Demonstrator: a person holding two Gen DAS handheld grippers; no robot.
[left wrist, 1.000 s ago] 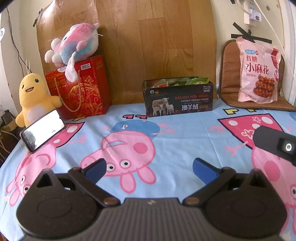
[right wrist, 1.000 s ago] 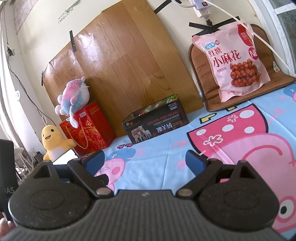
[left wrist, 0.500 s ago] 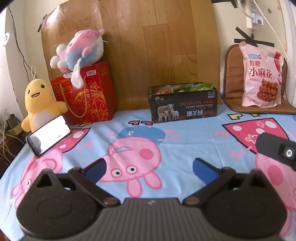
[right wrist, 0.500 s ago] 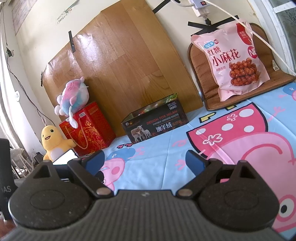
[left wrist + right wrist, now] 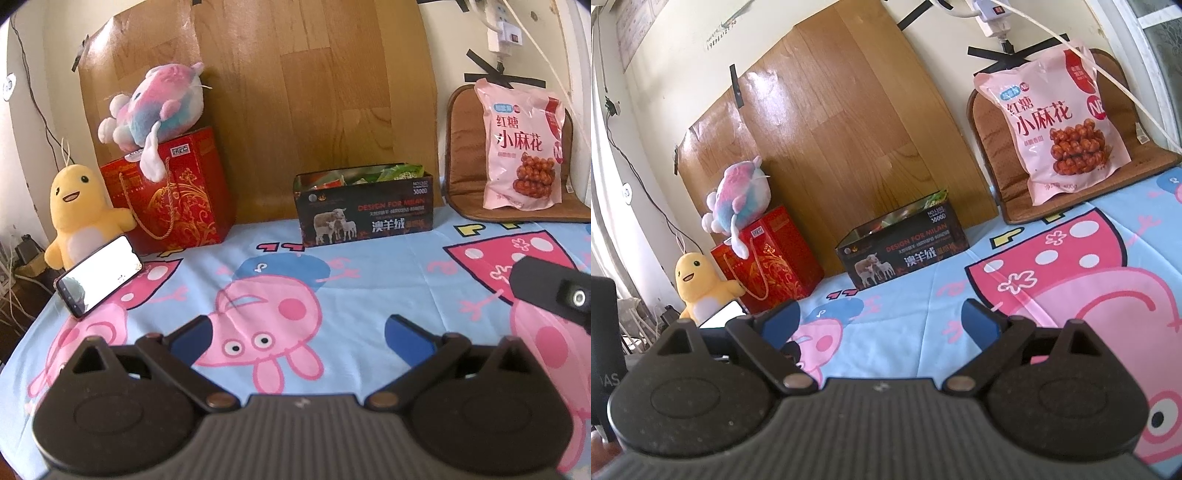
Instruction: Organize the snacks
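A black cardboard box (image 5: 364,208) with sheep on its front stands at the back of the cartoon-print tablecloth (image 5: 369,280), with several snack packets showing over its rim. It also shows in the right wrist view (image 5: 903,249). A pink snack bag (image 5: 522,144) leans on a brown cushion at the back right; it also shows in the right wrist view (image 5: 1054,122). My left gripper (image 5: 297,334) is open and empty, low over the cloth, well short of the box. My right gripper (image 5: 881,319) is open and empty, also short of the box.
A red gift bag (image 5: 170,192) with a pastel plush (image 5: 159,99) on top stands back left. A yellow plush (image 5: 79,210) and a propped phone (image 5: 99,275) are at the left edge. A wooden board (image 5: 295,92) leans on the wall. The right gripper's body (image 5: 550,288) shows at the right.
My left gripper has pulled back and risen a little, so the box and bag look farther away. My right gripper has barely moved. Both stayed open.
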